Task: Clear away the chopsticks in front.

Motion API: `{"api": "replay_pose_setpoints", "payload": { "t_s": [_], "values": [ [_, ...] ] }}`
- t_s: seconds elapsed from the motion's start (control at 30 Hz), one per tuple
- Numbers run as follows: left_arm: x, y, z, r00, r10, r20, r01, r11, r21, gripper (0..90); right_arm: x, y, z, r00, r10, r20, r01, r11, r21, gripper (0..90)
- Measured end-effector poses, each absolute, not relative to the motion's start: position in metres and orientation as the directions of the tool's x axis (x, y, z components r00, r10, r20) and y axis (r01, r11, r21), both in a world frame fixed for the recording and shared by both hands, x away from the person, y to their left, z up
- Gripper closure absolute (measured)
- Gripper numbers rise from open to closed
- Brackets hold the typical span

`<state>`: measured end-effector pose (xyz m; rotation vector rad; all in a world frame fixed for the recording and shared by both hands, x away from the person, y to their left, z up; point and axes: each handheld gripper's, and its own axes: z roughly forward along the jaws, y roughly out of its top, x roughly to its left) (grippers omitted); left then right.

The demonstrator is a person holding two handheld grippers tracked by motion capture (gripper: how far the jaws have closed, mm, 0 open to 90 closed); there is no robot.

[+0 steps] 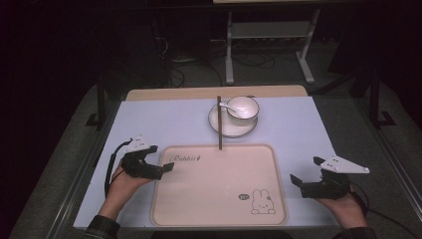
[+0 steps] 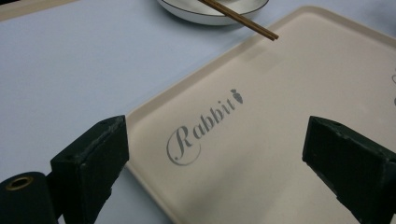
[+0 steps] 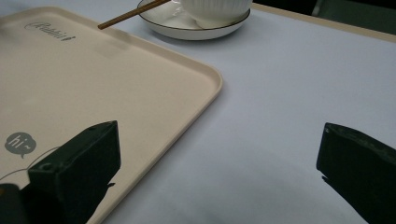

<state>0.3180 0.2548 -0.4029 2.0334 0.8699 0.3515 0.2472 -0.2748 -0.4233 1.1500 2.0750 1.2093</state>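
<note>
A beige tray (image 1: 214, 199) printed with "Rabbit" and a bunny lies at the table's near middle. Behind it a white plate (image 1: 219, 128) carries a white bowl (image 1: 244, 107) with a spoon (image 1: 228, 106) in it. Brown chopsticks (image 1: 219, 124) rest across the plate, and their tips reach over the tray's far edge. My left gripper (image 1: 160, 158) stands open over the tray's left edge, with the tray (image 2: 280, 93) and chopsticks (image 2: 243, 21) ahead of it. My right gripper (image 1: 307, 170) is open just right of the tray (image 3: 93, 84), low over the table and holding nothing.
A pale blue mat (image 1: 164, 119) covers the table, with a wooden strip (image 1: 214, 92) along its far edge. Beyond it stand a white metal frame (image 1: 268, 35) and cables on a dark floor. Bare mat lies on both sides of the tray.
</note>
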Motion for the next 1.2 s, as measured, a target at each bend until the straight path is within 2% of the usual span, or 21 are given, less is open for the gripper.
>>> {"api": "replay_pose_setpoints", "payload": {
  "t_s": [0.73, 0.9, 1.2],
  "values": [
    [0.358, 0.207, -0.396, 0.733, 0.674, -0.094, 0.452, -0.379, 0.807, 6.5, 0.247, -0.275, -0.424, -0.542, 0.84, 0.014, 0.427, 0.261, 0.866, 0.0],
    [0.368, 0.193, -0.393, 0.736, 0.673, -0.07, 0.439, -0.396, 0.806, 6.5, 0.247, -0.275, -0.424, -0.541, 0.841, 0.016, 0.427, 0.258, 0.867, 0.0],
    [0.396, 0.158, -0.388, 0.742, 0.666, -0.082, 0.45, -0.402, 0.798, 6.5, 0.246, -0.275, -0.424, -0.543, 0.84, 0.017, 0.424, 0.257, 0.869, 0.0]
  ]
}}
